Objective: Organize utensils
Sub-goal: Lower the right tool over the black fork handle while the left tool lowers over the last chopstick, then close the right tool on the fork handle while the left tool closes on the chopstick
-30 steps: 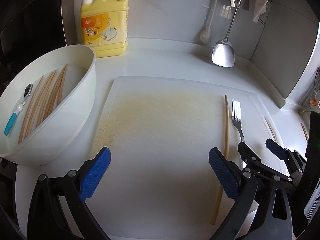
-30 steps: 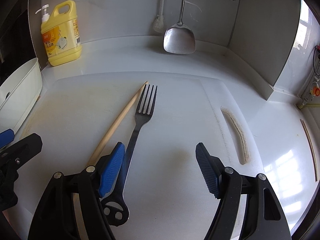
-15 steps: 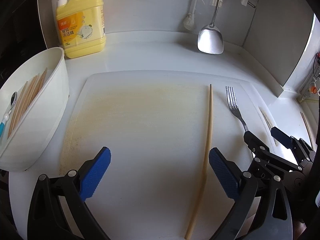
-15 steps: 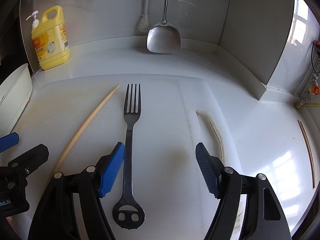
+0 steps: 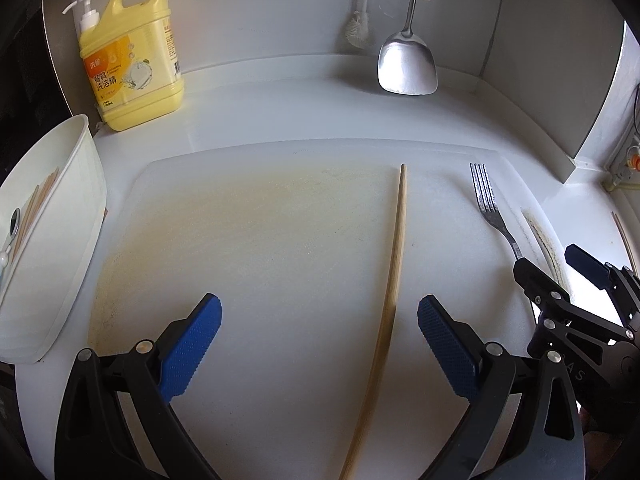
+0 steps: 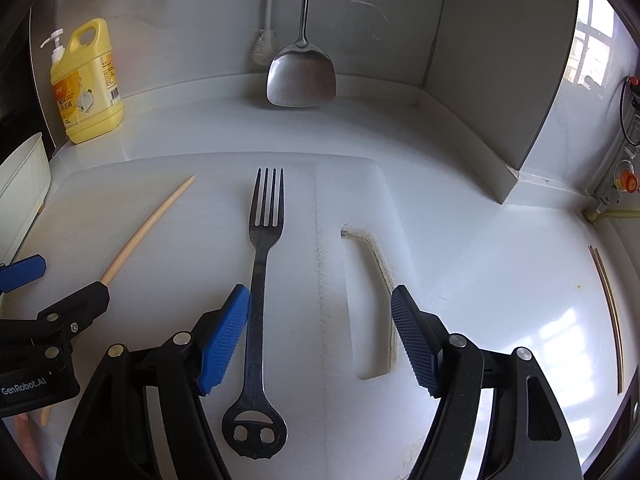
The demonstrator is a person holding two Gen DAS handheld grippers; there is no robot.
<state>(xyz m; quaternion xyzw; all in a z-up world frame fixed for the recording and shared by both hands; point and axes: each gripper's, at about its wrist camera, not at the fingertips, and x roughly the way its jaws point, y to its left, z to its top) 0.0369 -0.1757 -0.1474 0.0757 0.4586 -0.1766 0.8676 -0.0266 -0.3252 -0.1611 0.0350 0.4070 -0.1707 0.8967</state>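
Right now my right gripper [image 6: 320,336] hangs spread wide and empty over the fork [image 6: 260,292] on the cutting board [image 6: 160,216]; its handle runs lengthwise just inside my left-side pad, while my left gripper [image 5: 320,344], equally spread, straddles the chopstick [image 5: 394,280].

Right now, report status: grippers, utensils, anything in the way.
Left gripper open, chopstick between its jaws, untouched. Right gripper open over fork handle, no grip. Both utensils flat on cutting board. Nothing in the way.
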